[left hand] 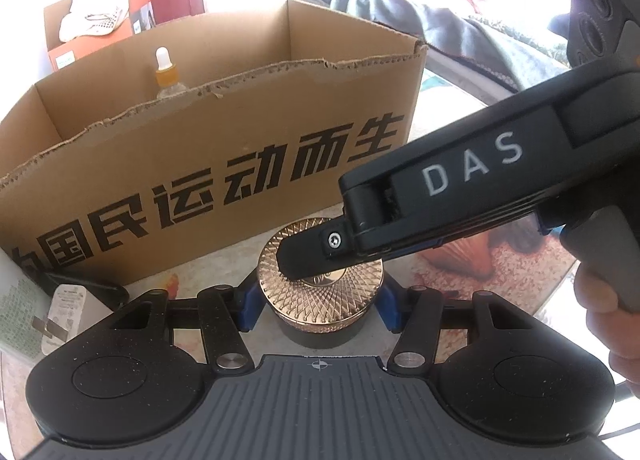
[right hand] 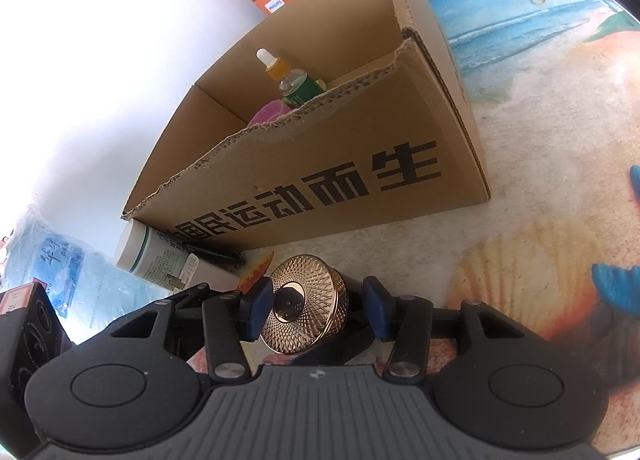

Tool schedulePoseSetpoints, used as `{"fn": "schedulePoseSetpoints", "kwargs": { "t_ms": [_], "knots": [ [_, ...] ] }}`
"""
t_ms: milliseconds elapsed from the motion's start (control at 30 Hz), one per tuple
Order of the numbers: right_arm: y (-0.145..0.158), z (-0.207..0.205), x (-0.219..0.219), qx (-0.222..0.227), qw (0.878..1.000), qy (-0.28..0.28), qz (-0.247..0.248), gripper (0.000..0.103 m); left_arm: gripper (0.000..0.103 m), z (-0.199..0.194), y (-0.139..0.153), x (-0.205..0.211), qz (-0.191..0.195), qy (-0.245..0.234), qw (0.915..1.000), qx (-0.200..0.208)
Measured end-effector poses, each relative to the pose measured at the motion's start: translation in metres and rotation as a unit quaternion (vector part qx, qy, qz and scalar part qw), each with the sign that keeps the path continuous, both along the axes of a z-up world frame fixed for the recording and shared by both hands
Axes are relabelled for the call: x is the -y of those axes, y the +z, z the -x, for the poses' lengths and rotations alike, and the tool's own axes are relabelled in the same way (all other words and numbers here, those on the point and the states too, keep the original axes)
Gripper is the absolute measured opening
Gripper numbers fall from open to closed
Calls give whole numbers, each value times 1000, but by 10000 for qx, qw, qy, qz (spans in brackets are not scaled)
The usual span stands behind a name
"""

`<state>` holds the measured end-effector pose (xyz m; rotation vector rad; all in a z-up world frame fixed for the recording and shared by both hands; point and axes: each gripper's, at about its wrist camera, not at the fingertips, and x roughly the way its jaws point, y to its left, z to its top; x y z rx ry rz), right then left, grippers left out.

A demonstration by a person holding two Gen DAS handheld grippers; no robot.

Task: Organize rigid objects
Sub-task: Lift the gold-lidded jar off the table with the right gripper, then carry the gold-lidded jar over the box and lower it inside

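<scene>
Left wrist view: off to the left of the jaws lies a white plug (left hand: 66, 310), and beyond the jaws stands an open cardboard box (left hand: 208, 147) with black printed characters on its near wall; a dropper bottle (left hand: 165, 69) stands upright inside it, well beyond the left finger. Between the jaws of the left gripper (left hand: 319, 302) sits the jar (left hand: 320, 288), dark-bodied with a gold patterned lid, and the two blue pads sit against opposite sides of the lid, pinching it. From the right of the jaws the right gripper (left hand: 304, 260) reaches in, one black finger lying across the lid's top, and a person's hand (left hand: 608, 300) grips its handle at the far right. Right wrist view: left of the jaws a white bottle (right hand: 148, 256) with a green band lies on its side against the box's near wall. Beyond the jaws the box holds the dropper bottle and a pink item (right hand: 268, 113). Between this gripper's jaws the jar appears tilted; the left blue pad touches the lid's flat top, while the right pad stands apart from the jar with a clear gap, so these jaws are spread and clamp nothing. Right of the jaws stretches the beach-printed table cover (right hand: 540, 179).
</scene>
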<state>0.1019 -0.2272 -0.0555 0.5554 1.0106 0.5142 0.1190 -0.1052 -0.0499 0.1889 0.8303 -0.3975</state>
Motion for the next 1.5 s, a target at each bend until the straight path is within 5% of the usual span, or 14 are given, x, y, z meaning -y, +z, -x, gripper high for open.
{"fn": "schedulePoseSetpoints", "kwargs": {
  "t_ms": [700, 1233, 1500],
  "knots": [
    [6, 3, -7, 145, 9998, 8, 155, 53, 56, 9, 4, -6, 135, 13, 9998, 117],
    [96, 30, -23, 1191, 9921, 267, 298, 53, 56, 51, 80, -16, 200, 103, 9932, 1144],
    [138, 2, -21, 1537, 9864, 528, 231, 53, 56, 28, 122, -18, 318, 236, 9905, 1320]
  ]
}}
